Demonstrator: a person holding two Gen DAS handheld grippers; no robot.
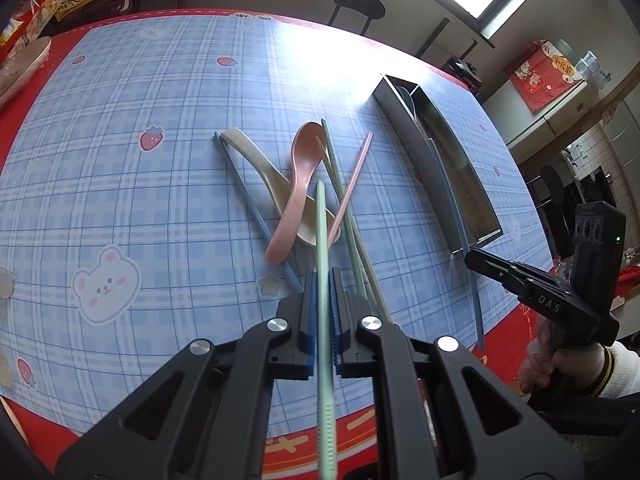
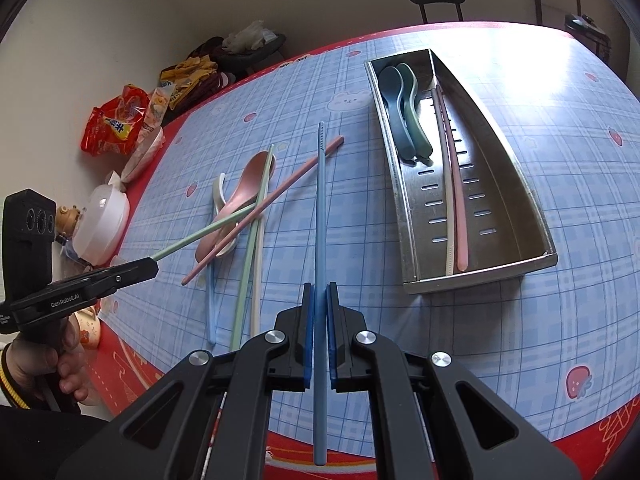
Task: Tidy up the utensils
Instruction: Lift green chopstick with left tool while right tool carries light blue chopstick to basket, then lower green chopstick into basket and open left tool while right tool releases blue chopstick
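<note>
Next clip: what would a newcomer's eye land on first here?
Each hand-held gripper is shut on one chopstick: the left hand-held gripper on a green chopstick, the right hand-held gripper on a blue chopstick. Mid-table lies a tangle of spoons and chopsticks around a pink spoon; the steel tray sits to the right.

Blue plaid table [image 2: 520, 340] with steel tray [image 2: 532, 204], scattered chopsticks [image 2: 256, 264], spoons [image 2: 240, 196].

Home dining room: cartoon tablecloth [image 1: 160, 92], stool [image 1: 358, 2], snack bags [image 2: 116, 124], tiled kitchen beyond.
</note>
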